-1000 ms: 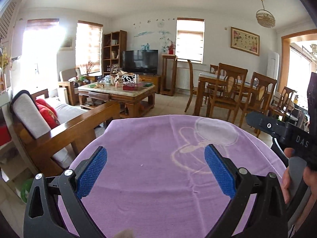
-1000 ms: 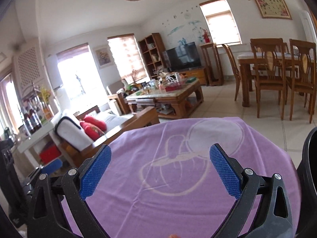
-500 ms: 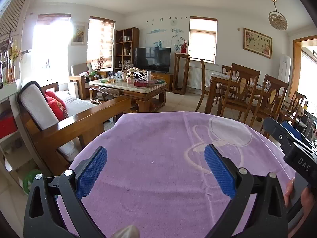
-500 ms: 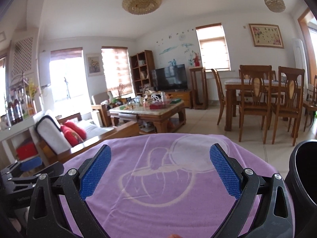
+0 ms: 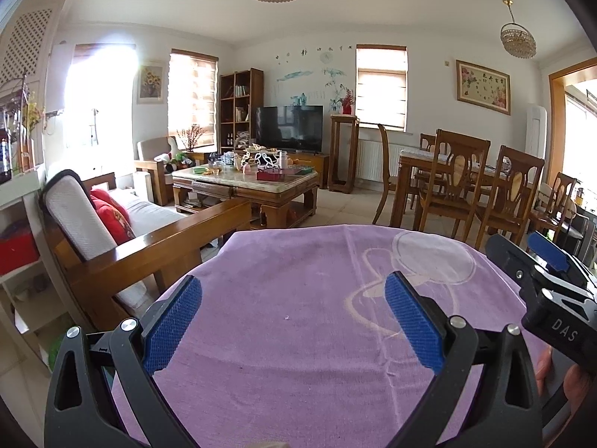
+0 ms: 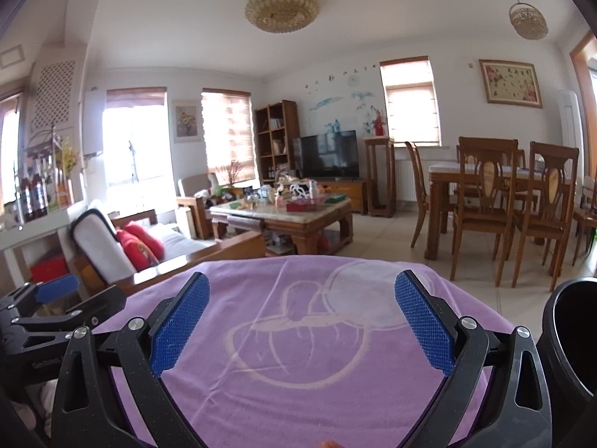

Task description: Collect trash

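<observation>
A round table under a purple cloth with a pale cartoon outline fills the lower half of both views. No loose trash shows on the cloth. My left gripper hovers open above it, nothing between its blue pads. My right gripper is open too and holds nothing. A black bin stands at the table's right edge, beside my right gripper. The right gripper appears at the right of the left wrist view, and the left gripper at the left of the right wrist view.
A wooden sofa with red cushions stands left of the table. Beyond it is a cluttered coffee table, a television and a bookshelf. A dining table with wooden chairs is at the right. A shelf with bottles is far left.
Both cameras have tilted upward and levelled, showing more ceiling. The right gripper has shifted lower right in the left wrist view. Both grippers stayed open.
</observation>
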`<action>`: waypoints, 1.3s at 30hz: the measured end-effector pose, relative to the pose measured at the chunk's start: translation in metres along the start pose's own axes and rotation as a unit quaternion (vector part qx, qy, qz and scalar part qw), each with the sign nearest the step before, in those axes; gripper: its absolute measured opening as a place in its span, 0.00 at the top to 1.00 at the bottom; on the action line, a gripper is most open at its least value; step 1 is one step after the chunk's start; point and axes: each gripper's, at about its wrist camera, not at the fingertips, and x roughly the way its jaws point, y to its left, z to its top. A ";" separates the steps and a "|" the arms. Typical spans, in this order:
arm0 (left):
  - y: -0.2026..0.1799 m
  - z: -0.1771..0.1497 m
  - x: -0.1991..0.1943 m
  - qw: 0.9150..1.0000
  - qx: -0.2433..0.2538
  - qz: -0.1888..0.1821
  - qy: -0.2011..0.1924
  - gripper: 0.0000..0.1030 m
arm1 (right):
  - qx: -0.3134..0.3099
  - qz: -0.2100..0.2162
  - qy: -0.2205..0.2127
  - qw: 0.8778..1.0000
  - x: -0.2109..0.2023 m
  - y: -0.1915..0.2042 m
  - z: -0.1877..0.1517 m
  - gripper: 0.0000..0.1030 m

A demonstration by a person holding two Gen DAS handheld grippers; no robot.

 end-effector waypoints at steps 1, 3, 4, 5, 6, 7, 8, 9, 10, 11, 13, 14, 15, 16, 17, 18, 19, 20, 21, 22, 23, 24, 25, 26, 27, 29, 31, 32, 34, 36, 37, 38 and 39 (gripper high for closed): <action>0.000 0.000 0.000 1.000 0.000 0.002 -0.002 0.05 | 0.001 0.000 0.001 1.000 0.000 0.000 0.000 0.05; 0.000 0.000 0.001 1.000 0.002 0.004 -0.003 0.05 | 0.001 0.000 0.002 1.000 0.000 0.000 0.001 0.05; 0.000 0.001 0.001 1.000 0.003 0.005 -0.004 0.05 | 0.001 0.000 0.001 1.000 0.000 0.000 0.001 0.05; 0.000 0.001 0.000 1.000 0.003 0.005 -0.006 0.05 | 0.001 0.000 0.001 1.000 0.000 0.000 0.001 0.05; 0.001 0.001 -0.001 1.000 0.003 0.007 -0.008 0.05 | 0.001 0.001 0.002 1.000 0.000 0.000 0.001 0.05; 0.001 0.001 0.000 1.000 0.003 0.006 -0.009 0.05 | 0.001 0.001 0.003 1.000 0.001 0.001 0.001 0.05; 0.001 0.001 0.000 1.000 0.002 0.007 -0.009 0.05 | 0.002 0.000 0.003 1.000 0.001 0.000 0.000 0.05; 0.002 0.002 0.000 1.000 0.001 0.008 -0.009 0.05 | 0.002 0.001 0.002 1.000 0.001 0.000 0.001 0.05; 0.002 0.002 0.000 1.000 0.001 0.008 -0.008 0.05 | 0.002 0.001 0.002 1.000 0.000 0.000 0.001 0.05; 0.002 0.001 0.000 1.000 0.000 0.008 -0.008 0.05 | 0.002 0.000 0.002 1.000 0.001 0.000 0.001 0.05; 0.002 0.001 0.000 1.000 -0.001 0.009 -0.008 0.05 | 0.003 0.000 0.002 1.000 0.001 0.000 0.001 0.05; 0.003 0.002 0.000 1.000 -0.001 0.008 -0.009 0.05 | 0.004 -0.001 0.002 1.000 0.001 0.000 0.000 0.05; 0.001 0.001 -0.001 1.000 0.000 0.009 -0.010 0.05 | 0.004 -0.001 0.001 1.000 0.000 0.000 0.000 0.05; 0.001 0.001 -0.001 1.000 0.001 0.010 -0.011 0.05 | 0.005 -0.001 0.001 1.000 0.000 0.000 0.000 0.05; 0.000 0.001 -0.001 1.000 0.003 0.010 -0.012 0.05 | 0.005 -0.002 0.002 1.000 0.000 -0.001 0.000 0.05; -0.001 0.001 -0.002 1.000 0.005 0.011 -0.012 0.05 | 0.005 -0.002 0.002 1.000 0.000 0.000 0.000 0.05; -0.002 0.001 -0.002 1.000 0.007 0.012 -0.013 0.05 | 0.006 -0.002 0.002 1.000 0.000 -0.001 -0.001 0.05; -0.002 0.000 -0.002 1.000 0.008 0.012 -0.013 0.05 | 0.006 -0.002 0.002 1.000 0.000 0.000 0.000 0.05; -0.003 0.000 -0.002 1.000 0.010 0.013 -0.014 0.05 | 0.006 -0.003 0.002 1.000 0.000 0.000 0.000 0.05; -0.004 0.000 -0.003 1.000 0.011 0.013 -0.014 0.05 | 0.006 -0.003 0.002 1.000 0.000 -0.001 0.000 0.05; -0.004 -0.001 -0.003 1.000 0.011 0.013 -0.014 0.05 | 0.006 -0.003 0.002 1.000 0.000 -0.002 0.000 0.05; -0.004 0.000 -0.003 1.000 0.011 0.013 -0.014 0.05 | 0.006 -0.003 0.002 1.000 0.000 -0.002 0.000 0.05; -0.004 -0.001 -0.003 1.000 0.011 0.012 -0.014 0.05 | 0.007 -0.004 0.003 1.000 0.000 -0.002 -0.001 0.05; -0.004 -0.001 -0.003 1.000 0.011 0.013 -0.014 0.05 | 0.008 -0.004 0.003 1.000 0.001 -0.002 0.000 0.05; -0.004 -0.001 -0.003 1.000 0.011 0.013 -0.014 0.05 | 0.008 -0.004 0.002 1.000 0.000 -0.003 0.000 0.05; -0.004 -0.001 -0.003 1.000 0.012 0.014 -0.014 0.05 | 0.008 -0.004 0.003 1.000 0.001 -0.003 0.000 0.05; -0.005 -0.001 -0.004 1.000 0.013 0.014 -0.015 0.05 | 0.007 -0.004 0.003 1.000 0.001 -0.003 0.000 0.05; -0.004 -0.001 -0.003 1.000 0.013 0.014 -0.015 0.05 | 0.008 -0.004 0.003 1.000 0.001 -0.003 0.000 0.05; -0.004 -0.001 -0.003 1.000 0.015 0.014 -0.016 0.05 | 0.008 -0.004 0.003 1.000 0.001 -0.003 0.000 0.05; -0.004 -0.002 -0.003 1.000 0.014 0.014 -0.015 0.05 | 0.008 -0.004 0.003 1.000 0.001 -0.003 0.000 0.05; -0.004 -0.002 -0.003 1.000 0.014 0.014 -0.015 0.05 | 0.008 -0.004 0.003 1.000 0.001 -0.003 0.000 0.05; -0.004 -0.002 -0.003 1.000 0.014 0.014 -0.015 0.05 | 0.008 -0.004 0.003 1.000 0.001 -0.004 0.000 0.05; -0.004 -0.002 -0.003 1.000 0.014 0.014 -0.015 0.05 | 0.008 -0.004 0.003 1.000 0.001 -0.004 0.000 0.05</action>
